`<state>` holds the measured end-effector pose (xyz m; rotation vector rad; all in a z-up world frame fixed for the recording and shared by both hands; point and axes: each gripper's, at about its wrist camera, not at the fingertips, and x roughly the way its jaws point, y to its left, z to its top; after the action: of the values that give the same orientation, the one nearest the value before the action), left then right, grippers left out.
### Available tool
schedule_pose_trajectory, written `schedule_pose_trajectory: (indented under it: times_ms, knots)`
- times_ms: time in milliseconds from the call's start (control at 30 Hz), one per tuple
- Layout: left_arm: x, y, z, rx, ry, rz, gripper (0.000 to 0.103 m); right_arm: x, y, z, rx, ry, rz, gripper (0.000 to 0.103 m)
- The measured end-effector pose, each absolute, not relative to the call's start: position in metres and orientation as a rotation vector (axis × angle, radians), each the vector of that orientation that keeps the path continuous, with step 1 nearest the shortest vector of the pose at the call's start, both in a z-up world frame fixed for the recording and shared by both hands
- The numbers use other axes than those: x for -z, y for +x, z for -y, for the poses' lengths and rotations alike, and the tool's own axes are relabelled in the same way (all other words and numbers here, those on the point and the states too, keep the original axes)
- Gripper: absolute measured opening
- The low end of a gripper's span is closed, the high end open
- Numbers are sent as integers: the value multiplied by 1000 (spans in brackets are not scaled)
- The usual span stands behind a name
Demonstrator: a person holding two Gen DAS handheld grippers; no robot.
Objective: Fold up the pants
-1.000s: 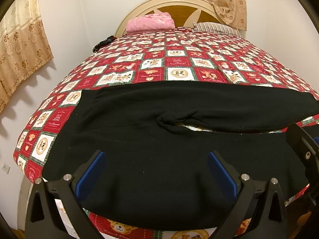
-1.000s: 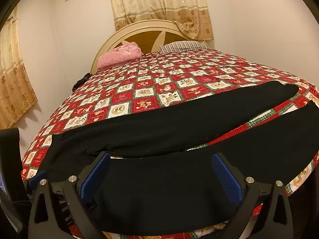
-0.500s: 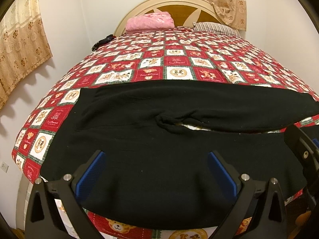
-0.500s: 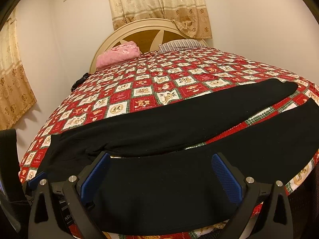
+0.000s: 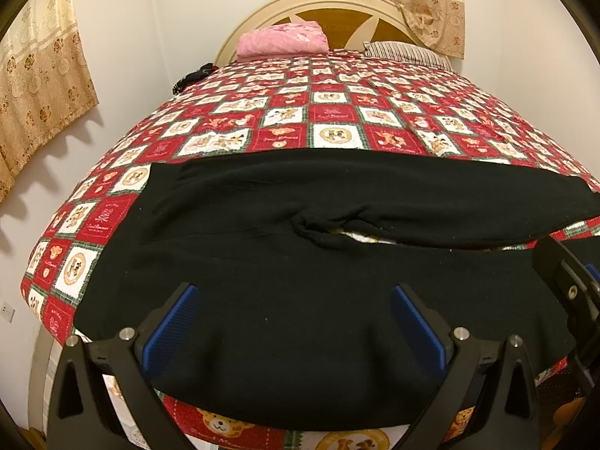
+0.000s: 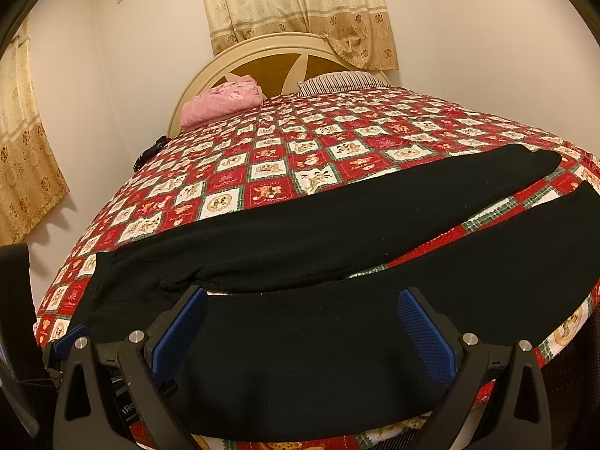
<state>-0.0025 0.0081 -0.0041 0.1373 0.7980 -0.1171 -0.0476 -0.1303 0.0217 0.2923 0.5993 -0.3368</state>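
We hold our left tongs [image 5: 294,322] level and low over the near edge of the bed [image 5: 337,120], their blue pads [image 5: 170,328] wide apart and gripping nothing, with our right tongs [image 6: 302,324] just beside them, equally spread and empty. The black pants [image 5: 300,262] lie flat across the foot of the bed, on its red patchwork quilt [image 6: 270,172], waistband toward the left tongs and both legs running past the right tongs. A pink bundle [image 5: 283,39] and a striped pillow [image 6: 341,80] sit at the headboard end of the bed.

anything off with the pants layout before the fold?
The black pants lie spread across the quilt, mostly flat. One oddity: fabric is bunched into a small ridge at the crotch, where the legs split.
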Motion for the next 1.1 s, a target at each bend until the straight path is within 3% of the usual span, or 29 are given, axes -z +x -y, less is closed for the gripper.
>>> schedule_pose_trajectory:
  times_ms: [1100]
  knots:
    - [7,-2,-10,122,124,-825,103,-17,-43,132,338,307,-620,102]
